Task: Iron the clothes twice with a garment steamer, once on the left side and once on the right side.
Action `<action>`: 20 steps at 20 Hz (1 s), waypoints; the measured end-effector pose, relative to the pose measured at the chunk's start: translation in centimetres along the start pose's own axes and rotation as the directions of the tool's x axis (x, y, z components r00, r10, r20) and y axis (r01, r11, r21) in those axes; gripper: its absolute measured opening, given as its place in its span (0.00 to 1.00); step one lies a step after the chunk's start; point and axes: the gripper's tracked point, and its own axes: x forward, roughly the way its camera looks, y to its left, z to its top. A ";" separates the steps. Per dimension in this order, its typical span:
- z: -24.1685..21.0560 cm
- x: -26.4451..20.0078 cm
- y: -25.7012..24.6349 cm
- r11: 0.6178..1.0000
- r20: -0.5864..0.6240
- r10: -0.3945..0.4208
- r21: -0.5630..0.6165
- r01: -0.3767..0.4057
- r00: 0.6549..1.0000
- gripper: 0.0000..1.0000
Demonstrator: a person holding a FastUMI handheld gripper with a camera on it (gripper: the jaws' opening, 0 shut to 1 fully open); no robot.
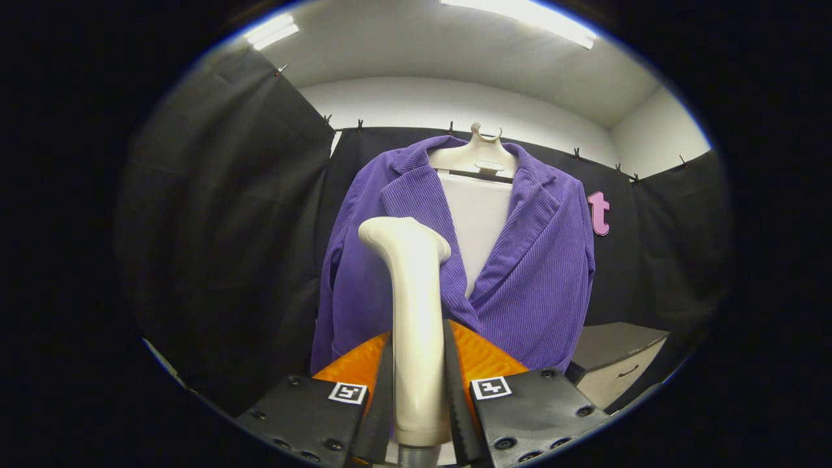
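Note:
A purple ribbed jacket hangs on a pale hanger against the dark cloth wall, over a white panel. My gripper is shut on the cream handle of the garment steamer, which stands upright between the fingers. The steamer's head points toward the jacket's left front panel, a little short of the fabric; whether it touches is not clear. The jacket's right front hangs free beyond the right finger.
A grey cabinet with a drawer stands low to the right of the jacket. Dark cloth walls close in on the left and behind. Ceiling lights run overhead.

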 end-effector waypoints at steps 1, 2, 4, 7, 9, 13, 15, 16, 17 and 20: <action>-0.4 -0.2 0.1 1.000 -0.003 0.003 -0.004 -0.003 1.000 0.45; -0.8 -0.4 0.3 1.000 -0.007 0.006 -0.008 -0.006 1.000 0.45; -1.7 -0.9 0.5 1.000 -0.018 0.010 -0.022 -0.010 1.000 0.45; -3.1 -1.4 0.6 0.999 -0.032 0.010 -0.036 -0.012 0.999 0.45; -3.9 -1.7 0.7 0.999 -0.043 0.011 -0.041 -0.012 0.999 0.45; -5.3 -2.7 0.7 0.998 -0.056 0.008 -0.060 -0.011 0.998 0.45; -5.9 -3.2 1.0 0.998 -0.065 0.010 -0.069 -0.014 0.998 0.45; -6.1 -2.7 1.0 0.997 -0.069 0.012 -0.069 -0.017 0.998 0.45; -6.6 -2.6 1.1 0.997 -0.080 0.016 -0.069 -0.022 0.997 0.45; -8.4 -2.3 1.0 0.997 -0.118 0.023 -0.068 -0.032 0.993 0.45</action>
